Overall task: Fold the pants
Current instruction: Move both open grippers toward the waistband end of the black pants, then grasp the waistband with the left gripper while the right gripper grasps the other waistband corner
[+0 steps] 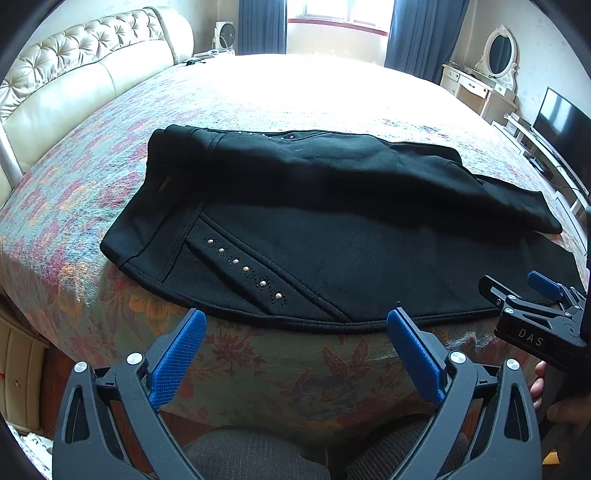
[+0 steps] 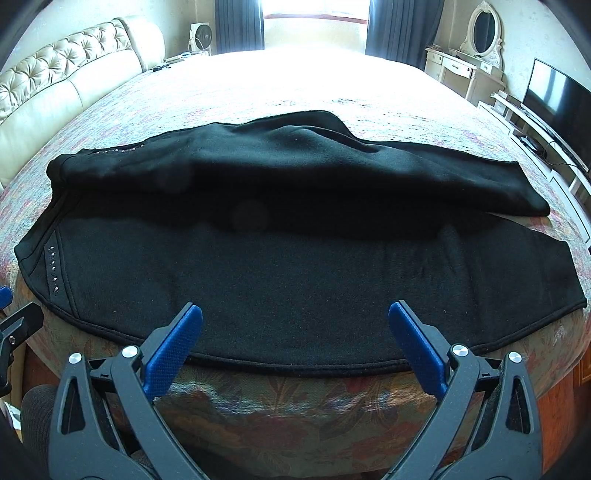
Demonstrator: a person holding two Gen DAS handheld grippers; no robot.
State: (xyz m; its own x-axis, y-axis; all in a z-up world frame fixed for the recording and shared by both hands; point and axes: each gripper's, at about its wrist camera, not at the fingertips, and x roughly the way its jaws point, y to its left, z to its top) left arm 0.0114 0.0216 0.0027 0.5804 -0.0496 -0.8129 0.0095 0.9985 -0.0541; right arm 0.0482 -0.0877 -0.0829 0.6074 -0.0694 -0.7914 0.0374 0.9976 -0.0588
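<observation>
Black pants [image 1: 332, 229] lie across the near edge of the bed, waistband to the left, one leg folded over the other along the far side. A studded pocket trim [image 1: 245, 267] shows near the waist. They fill the right wrist view [image 2: 295, 258] too. My left gripper [image 1: 295, 325] is open and empty, just short of the pants' near hem at the waist end. My right gripper [image 2: 295, 321] is open and empty, its fingertips over the near hem at mid-leg. It also shows in the left wrist view [image 1: 517, 291] at the right.
The bed [image 1: 258, 99] has a floral cover and a padded cream headboard [image 1: 74, 74] at the left. A dresser with mirror [image 1: 491, 74] and a TV [image 1: 561, 122] stand at the right. A window with dark curtains [image 1: 332, 22] is at the back.
</observation>
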